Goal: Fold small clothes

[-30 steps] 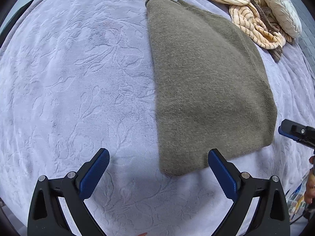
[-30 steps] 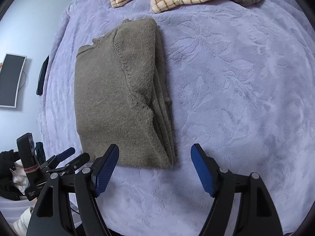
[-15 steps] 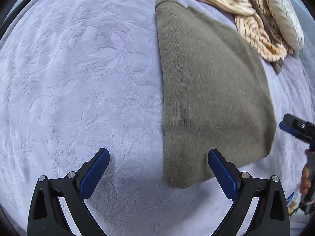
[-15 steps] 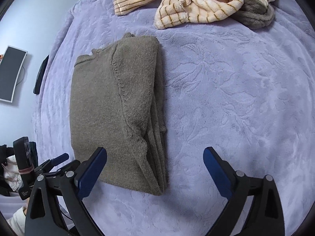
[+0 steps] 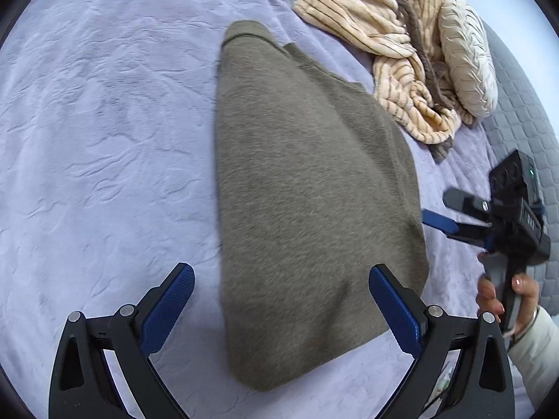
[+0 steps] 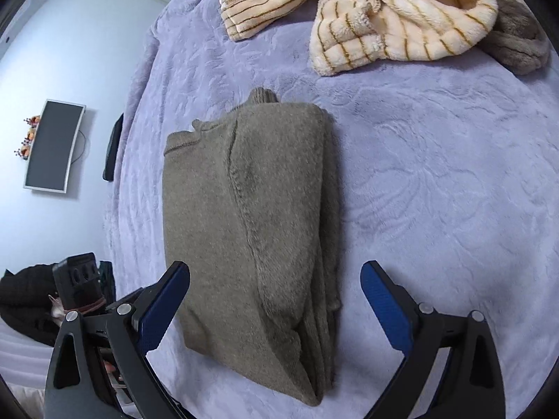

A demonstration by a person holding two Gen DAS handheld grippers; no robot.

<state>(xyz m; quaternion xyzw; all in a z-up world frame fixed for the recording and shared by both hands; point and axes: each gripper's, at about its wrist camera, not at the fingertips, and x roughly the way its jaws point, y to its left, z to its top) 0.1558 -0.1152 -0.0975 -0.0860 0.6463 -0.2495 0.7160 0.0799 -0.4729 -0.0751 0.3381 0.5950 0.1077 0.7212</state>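
An olive-brown knit sweater (image 5: pixel 307 192) lies folded lengthwise on the lavender bedspread (image 5: pixel 104 139). It also shows in the right wrist view (image 6: pixel 251 227), with its layered fold edge on the right side. My left gripper (image 5: pixel 281 300) is open and empty, its jaws straddling the sweater's near end from just above. My right gripper (image 6: pixel 276 300) is open and empty, also straddling the sweater's near end. The right gripper shows in the left wrist view (image 5: pixel 450 214) beside the sweater's right edge, held by a hand.
A heap of cream striped fleece clothes (image 6: pixel 367 10) and a brown garment (image 6: pixel 513 45) lie at the far side of the bed. A cream cushion (image 5: pixel 468 56) sits beside them. A monitor (image 6: pixel 52 146) hangs on the wall at left.
Both grippers have moved forward over the sweater's near end, so it now sits between each pair of jaws. The right gripper's jaws have spread wider. The sweater has not moved.
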